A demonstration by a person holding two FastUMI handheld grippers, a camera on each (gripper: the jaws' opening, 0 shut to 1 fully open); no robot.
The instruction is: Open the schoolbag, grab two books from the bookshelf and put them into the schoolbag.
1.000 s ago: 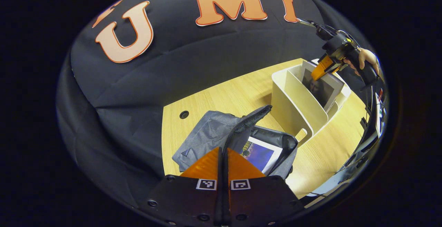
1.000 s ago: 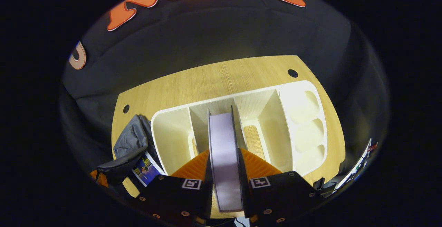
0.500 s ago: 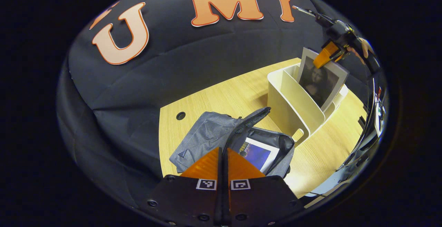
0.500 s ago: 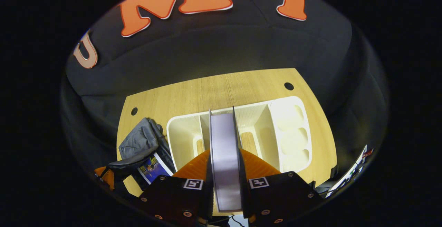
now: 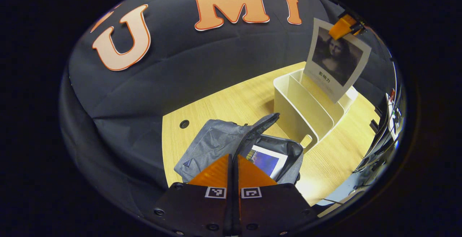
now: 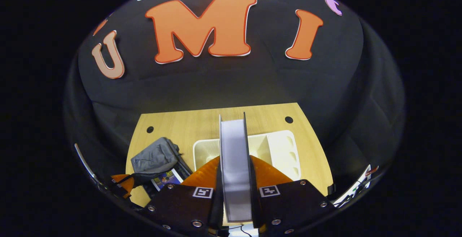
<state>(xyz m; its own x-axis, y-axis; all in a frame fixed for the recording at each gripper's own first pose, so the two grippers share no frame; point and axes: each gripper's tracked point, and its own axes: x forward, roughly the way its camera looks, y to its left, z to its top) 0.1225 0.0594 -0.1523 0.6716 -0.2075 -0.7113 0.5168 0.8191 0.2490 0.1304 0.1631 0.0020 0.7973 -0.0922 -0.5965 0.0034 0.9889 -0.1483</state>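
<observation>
The grey schoolbag (image 5: 216,141) lies open on the wooden table, a blue-covered book (image 5: 267,161) inside it. My left gripper (image 5: 232,161) is shut on the zipper edge of the bag's raised flap (image 5: 261,125). A second book with a portrait cover (image 5: 337,58) hangs high above the white bookshelf (image 5: 303,110), pinched at its top by my right gripper (image 5: 344,27). In the right gripper view that book (image 6: 234,139) stands edge-on between the shut fingers of my right gripper (image 6: 234,159), above the bookshelf (image 6: 281,150). The schoolbag (image 6: 155,156) lies to the shelf's left.
The table (image 5: 223,103) has round cable holes (image 5: 184,124) near its back edge. The bookshelf's compartments look empty. Cables and equipment (image 5: 391,114) crowd the table's right side. The black cloth wall stands close behind the table.
My right gripper has lifted the portrait book straight up, out of the bookshelf and well above it. The left gripper still holds the bag's flap, barely moved.
</observation>
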